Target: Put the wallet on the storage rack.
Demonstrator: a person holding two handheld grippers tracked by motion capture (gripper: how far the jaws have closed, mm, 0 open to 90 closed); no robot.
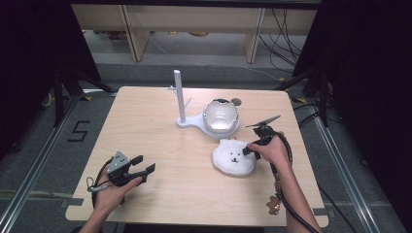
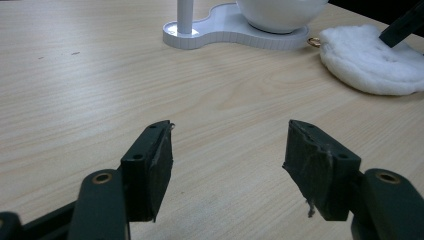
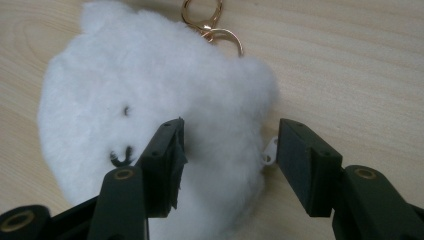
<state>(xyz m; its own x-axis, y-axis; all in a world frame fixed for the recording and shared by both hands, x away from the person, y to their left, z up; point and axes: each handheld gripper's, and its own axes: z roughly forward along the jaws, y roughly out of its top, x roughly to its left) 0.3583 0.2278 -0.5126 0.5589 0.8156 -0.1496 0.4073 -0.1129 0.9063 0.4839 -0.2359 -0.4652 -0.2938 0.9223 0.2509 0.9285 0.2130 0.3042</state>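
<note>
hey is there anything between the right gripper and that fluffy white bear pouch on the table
Nothing visible. The right gripper is right over the white bear pouch, jaws open with the pouch's edge already between them. The left gripper rests open, well away.

White stand (image 1: 180, 99) — bowl (image 1: 221, 115) — on wooden table (image 1: 160, 145).

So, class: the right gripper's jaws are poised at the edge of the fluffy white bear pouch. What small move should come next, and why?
Probably ease the right gripper slightly further over the white bear pouch and close. Its jaws stand open with the plush edge between them, pads not visibly pressing, so nothing is gripped. The pouch lies flat on the table, its gold clasp at the far end.
</note>
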